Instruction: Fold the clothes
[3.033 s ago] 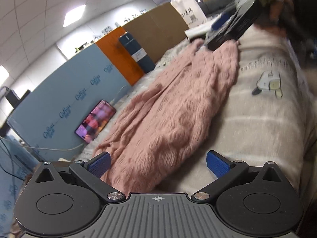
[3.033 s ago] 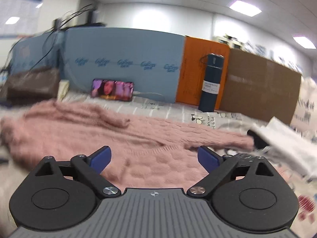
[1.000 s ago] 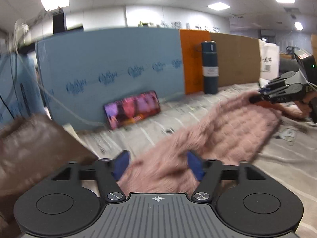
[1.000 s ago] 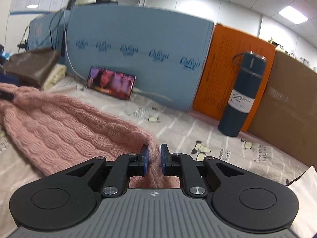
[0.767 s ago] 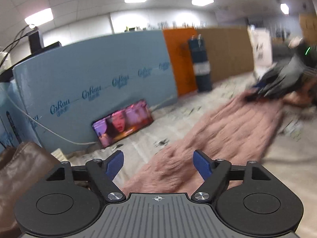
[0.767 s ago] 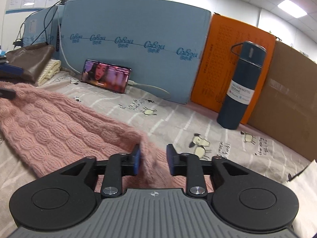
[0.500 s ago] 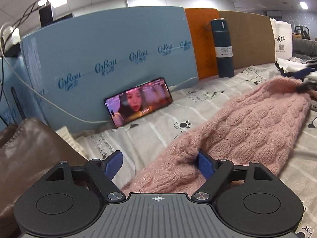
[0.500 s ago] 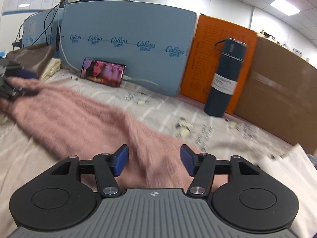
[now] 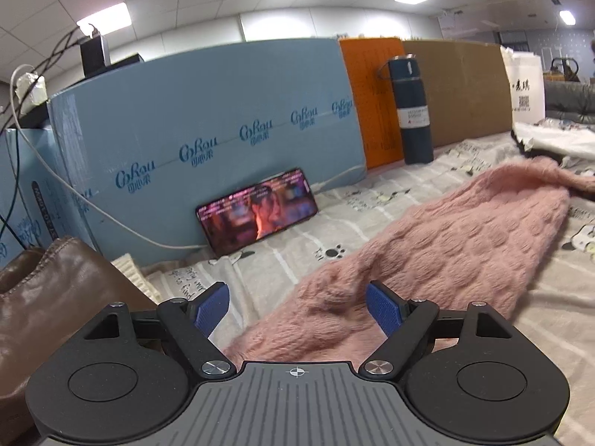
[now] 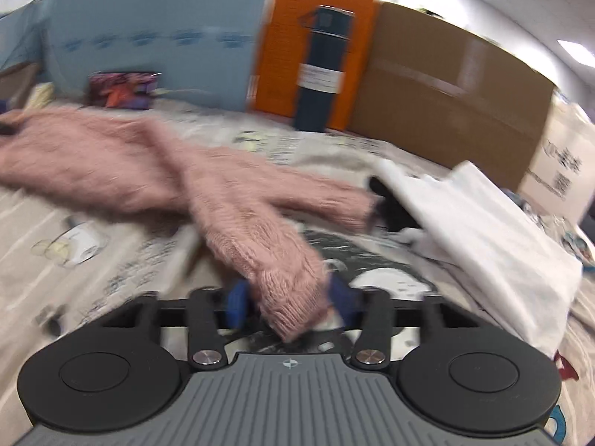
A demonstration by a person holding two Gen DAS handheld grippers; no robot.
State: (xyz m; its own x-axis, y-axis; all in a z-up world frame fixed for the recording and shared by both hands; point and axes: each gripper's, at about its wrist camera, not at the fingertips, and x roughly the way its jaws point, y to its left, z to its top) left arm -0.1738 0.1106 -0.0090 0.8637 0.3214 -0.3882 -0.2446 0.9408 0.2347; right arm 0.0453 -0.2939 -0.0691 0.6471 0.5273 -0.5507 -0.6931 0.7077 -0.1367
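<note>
Patterned bedsheet [image 9: 550,304] under pink sweater [image 9: 438,245], left claw [image 9: 297,306] agape.

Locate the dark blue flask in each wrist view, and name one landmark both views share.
Left wrist view: the dark blue flask stands upper right, against the orange board.
Right wrist view: the flask stands top centre, before the same board, blurred.
Shared landmark: the phone leaning on the blue foam board.

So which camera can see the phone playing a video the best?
The left wrist camera. There the phone is sharp and whole, leaning against the blue board with a face showing on its screen. In the right wrist view the phone is far off and smeared by motion blur, just a patch of colours.
</note>
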